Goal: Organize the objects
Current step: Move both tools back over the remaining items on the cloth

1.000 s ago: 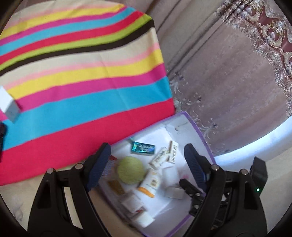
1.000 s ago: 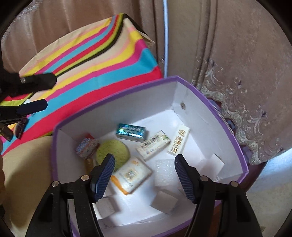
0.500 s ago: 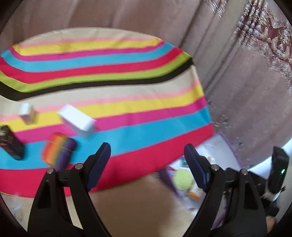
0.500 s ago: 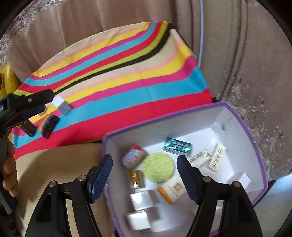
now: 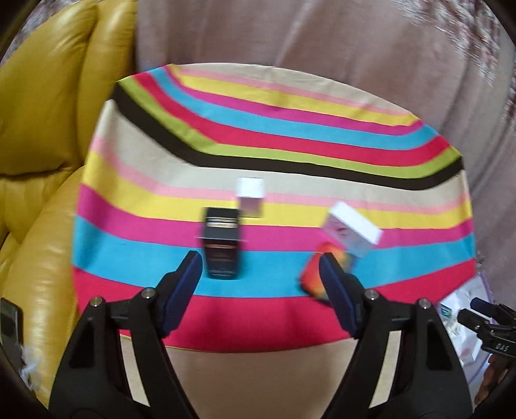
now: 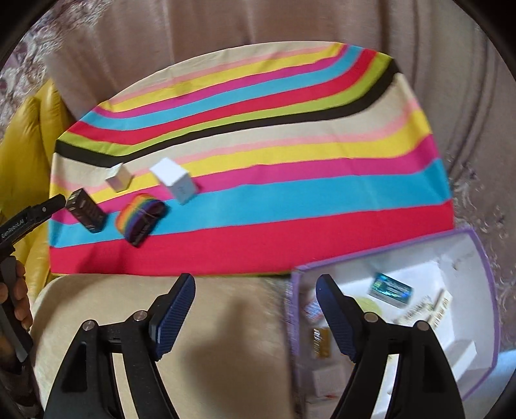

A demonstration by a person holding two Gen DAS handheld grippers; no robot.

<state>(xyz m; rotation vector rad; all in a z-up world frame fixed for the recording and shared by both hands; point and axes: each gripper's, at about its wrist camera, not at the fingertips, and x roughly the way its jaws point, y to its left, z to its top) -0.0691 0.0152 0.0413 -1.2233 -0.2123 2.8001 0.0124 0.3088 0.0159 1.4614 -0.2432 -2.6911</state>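
On the striped cloth [image 5: 274,129] lie a black box [image 5: 222,245], a small white box [image 5: 250,193], a larger white box [image 5: 353,228] and a rainbow-coloured pack [image 5: 314,277]. My left gripper [image 5: 259,267] hovers just short of them, its jaws closing with nothing between them; the black box is beyond its left fingertip and the rainbow pack is partly behind its right one. My right gripper [image 6: 254,290] is over the beige cushion [image 6: 209,338], its jaws opening and empty. In the right wrist view the black box [image 6: 86,206] and rainbow pack [image 6: 140,219] sit far left.
A purple-rimmed white box [image 6: 483,258] holding several small packs stands at the cloth's right end. A yellow leather seat [image 5: 42,112] borders the cloth on the left. Curtains [image 6: 225,25] hang behind. A hand [image 6: 16,290] grips the left tool's handle.
Both views have swung left, away from the purple box and onto the striped cloth. The left gripper now faces the loose items. The right jaws stand wider apart.
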